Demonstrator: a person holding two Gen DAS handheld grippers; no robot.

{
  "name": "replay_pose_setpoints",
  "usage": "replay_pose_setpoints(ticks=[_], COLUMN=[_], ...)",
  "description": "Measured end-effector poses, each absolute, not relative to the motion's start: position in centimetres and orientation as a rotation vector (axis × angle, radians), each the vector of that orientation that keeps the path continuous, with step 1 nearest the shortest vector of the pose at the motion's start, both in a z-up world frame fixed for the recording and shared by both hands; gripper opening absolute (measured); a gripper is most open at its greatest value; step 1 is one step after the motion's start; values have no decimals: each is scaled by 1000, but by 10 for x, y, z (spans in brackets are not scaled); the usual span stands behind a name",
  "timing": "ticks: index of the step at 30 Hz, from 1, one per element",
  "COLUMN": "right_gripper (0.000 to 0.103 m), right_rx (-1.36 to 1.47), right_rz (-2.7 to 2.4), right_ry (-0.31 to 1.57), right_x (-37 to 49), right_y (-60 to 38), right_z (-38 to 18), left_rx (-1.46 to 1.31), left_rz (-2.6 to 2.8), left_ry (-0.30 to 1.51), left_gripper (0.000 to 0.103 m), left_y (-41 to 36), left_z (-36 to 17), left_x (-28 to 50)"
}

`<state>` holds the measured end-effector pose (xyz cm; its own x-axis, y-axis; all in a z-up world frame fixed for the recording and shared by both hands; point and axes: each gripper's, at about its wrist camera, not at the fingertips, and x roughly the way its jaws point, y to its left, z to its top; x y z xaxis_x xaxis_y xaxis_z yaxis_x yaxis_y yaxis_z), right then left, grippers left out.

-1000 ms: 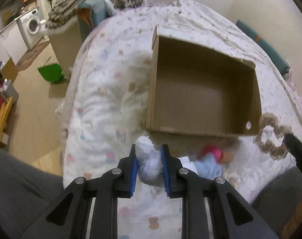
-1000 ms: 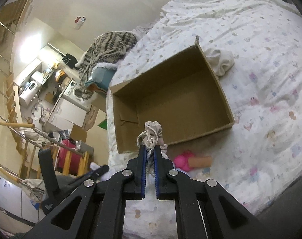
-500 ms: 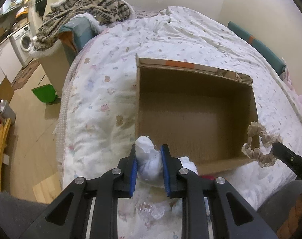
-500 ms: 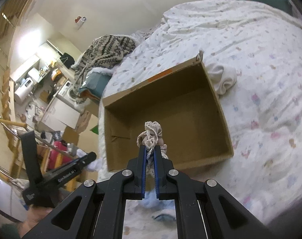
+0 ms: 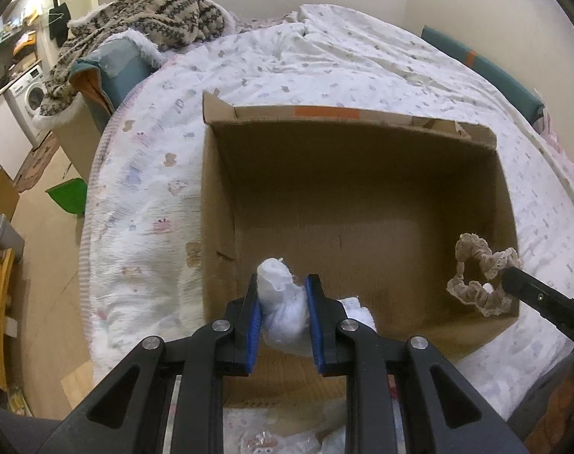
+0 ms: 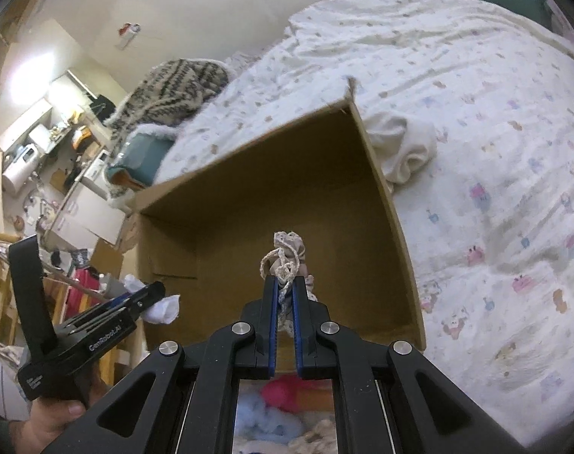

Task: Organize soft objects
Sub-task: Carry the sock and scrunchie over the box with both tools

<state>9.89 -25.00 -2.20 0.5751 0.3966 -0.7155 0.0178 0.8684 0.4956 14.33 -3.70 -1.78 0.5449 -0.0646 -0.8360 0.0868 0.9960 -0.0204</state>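
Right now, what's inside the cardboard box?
The cardboard box shows only bare floor and walls. The left tongs hold a white cloth and the right tongs a lace scrunchie above it, hiding the near edge.

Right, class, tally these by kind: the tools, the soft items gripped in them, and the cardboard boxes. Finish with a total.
Tools: 2, left tool and right tool
Gripped soft items: 2, white bundle and beige lace scrunchie
Boxes: 1, cardboard box
Total: 5
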Motion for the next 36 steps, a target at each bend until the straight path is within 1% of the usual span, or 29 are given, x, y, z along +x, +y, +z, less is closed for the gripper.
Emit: replay_pose_setpoints(ticks=[6,14,28,30,36], right_gripper=[8,8,9,9,9], right_rx=[437,396,408,407,402], right_rz=[210,197,184,187,196], right_ry=[987,1022,1041,1041,1047], right_x=[106,108,108,107,108], right_y=[-242,-237,-237,-237,-236], right_z=[-37,-46,-51,-51,-51], left_rx=[19,33,5,8,13], left_rz=[-96,-107,-101,-104,-110], left_ry=[990,997,1009,1008,1009], left_gripper=[20,21,21,23,24], left_y=[-38,-41,-37,-38,-40], left_z=[-35,-42,-44,-44,-44], left_x=[144,142,144,143,141])
